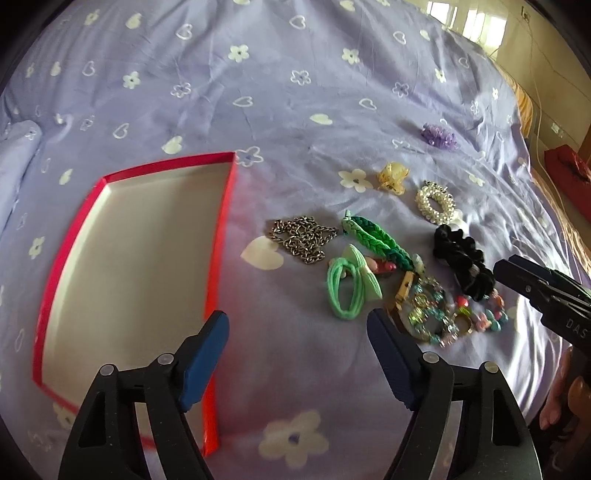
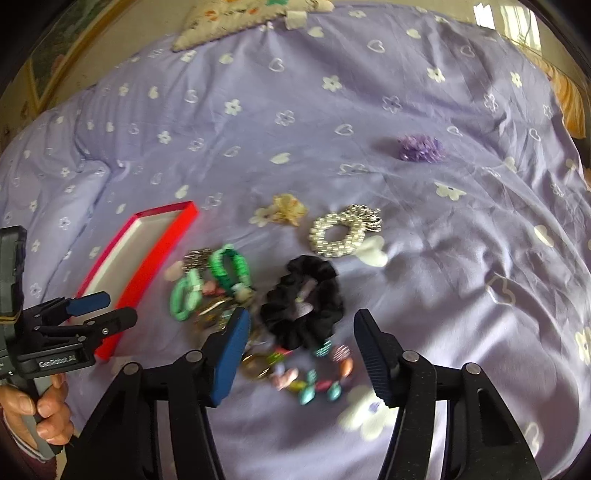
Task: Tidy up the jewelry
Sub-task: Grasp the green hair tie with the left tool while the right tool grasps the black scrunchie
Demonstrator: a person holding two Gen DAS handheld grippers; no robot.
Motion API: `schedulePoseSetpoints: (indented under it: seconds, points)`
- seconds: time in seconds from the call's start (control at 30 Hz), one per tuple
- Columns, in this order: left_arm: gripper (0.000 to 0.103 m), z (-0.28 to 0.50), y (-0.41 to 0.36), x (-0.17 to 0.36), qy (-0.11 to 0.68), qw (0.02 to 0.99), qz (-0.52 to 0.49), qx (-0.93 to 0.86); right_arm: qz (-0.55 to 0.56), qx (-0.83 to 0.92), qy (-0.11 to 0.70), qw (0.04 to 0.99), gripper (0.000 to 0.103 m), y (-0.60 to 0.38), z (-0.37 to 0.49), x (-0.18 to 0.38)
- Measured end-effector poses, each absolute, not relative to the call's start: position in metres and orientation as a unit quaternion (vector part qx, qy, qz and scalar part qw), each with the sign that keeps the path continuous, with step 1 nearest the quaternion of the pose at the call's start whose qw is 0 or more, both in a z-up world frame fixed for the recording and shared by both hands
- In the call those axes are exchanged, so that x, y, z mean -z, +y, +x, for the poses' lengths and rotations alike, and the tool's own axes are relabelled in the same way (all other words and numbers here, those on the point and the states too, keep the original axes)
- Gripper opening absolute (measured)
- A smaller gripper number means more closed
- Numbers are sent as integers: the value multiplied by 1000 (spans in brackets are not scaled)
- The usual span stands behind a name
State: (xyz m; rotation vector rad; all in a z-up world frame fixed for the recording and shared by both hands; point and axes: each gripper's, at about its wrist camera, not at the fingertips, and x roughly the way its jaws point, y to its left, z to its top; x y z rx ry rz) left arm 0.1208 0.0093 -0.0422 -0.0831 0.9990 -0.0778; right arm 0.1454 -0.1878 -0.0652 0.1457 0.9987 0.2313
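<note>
A pile of jewelry lies on the purple bedspread: a silver chain [image 1: 302, 239], a green braided bracelet [image 1: 376, 243], a green hair tie [image 1: 345, 291], a black scrunchie [image 1: 463, 260] [image 2: 303, 301], a pearl scrunchie [image 1: 436, 203] [image 2: 341, 230], a yellow claw clip [image 1: 393, 178], a purple piece [image 1: 439, 136] and colourful bead bracelets [image 1: 458, 314] [image 2: 314, 376]. An empty red-rimmed box [image 1: 218, 236] [image 2: 155, 254] lies to the left. My left gripper [image 1: 297, 354] [image 2: 107, 308] is open and empty beside the box. My right gripper [image 2: 299, 358] [image 1: 511, 267] is open and empty over the scrunchie and beads.
A patterned pillow [image 2: 240, 18] lies at the head of the bed. A red box [image 1: 569, 173] sits on the floor beyond the bed's right edge. A folded part of the cover [image 1: 16, 155] bulges at far left.
</note>
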Motion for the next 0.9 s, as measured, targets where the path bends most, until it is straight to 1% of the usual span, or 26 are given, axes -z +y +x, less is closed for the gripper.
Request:
schedulePoseSetpoints:
  seconds: [0.07,0.17,0.23,0.3,0.33,0.4,0.43,0.47,0.5,0.53,0.57,0.9]
  points:
    - [67,134,8,50,487,871,-43,42,72,-106,487,864,54,-191,153,74]
    - [67,153,4,63,497,865,-43,47,81,-104,500,856,52,-195,163,84]
    - [65,161,0,70,501,863,-38,48,83,-107,508,851,48,-195,169,91]
    - [61,171,-3,79,509,859,-36,52,88,-113,514,846,40,-194,173,96]
    - [57,172,-4,81,509,858,-37,54,88,-116,515,845,38,-193,174,98]
    - [48,177,-5,83,506,860,-35,61,89,-123,517,842,27,-191,176,101]
    - [36,176,-6,83,505,860,-38,66,89,-124,517,842,25,-190,177,102]
    - [20,178,-7,83,505,859,-42,75,89,-125,516,843,20,-189,177,102]
    - [14,178,-8,83,505,859,-44,79,90,-126,514,844,14,-189,177,101]
    - [8,179,-9,83,505,858,-46,84,92,-126,510,846,12,-189,176,99]
    - [7,178,-8,83,504,858,-50,90,93,-125,507,848,8,-188,176,98]
    - [6,135,12,52,470,873,-79,101,121,-141,465,865,6,-189,164,65]
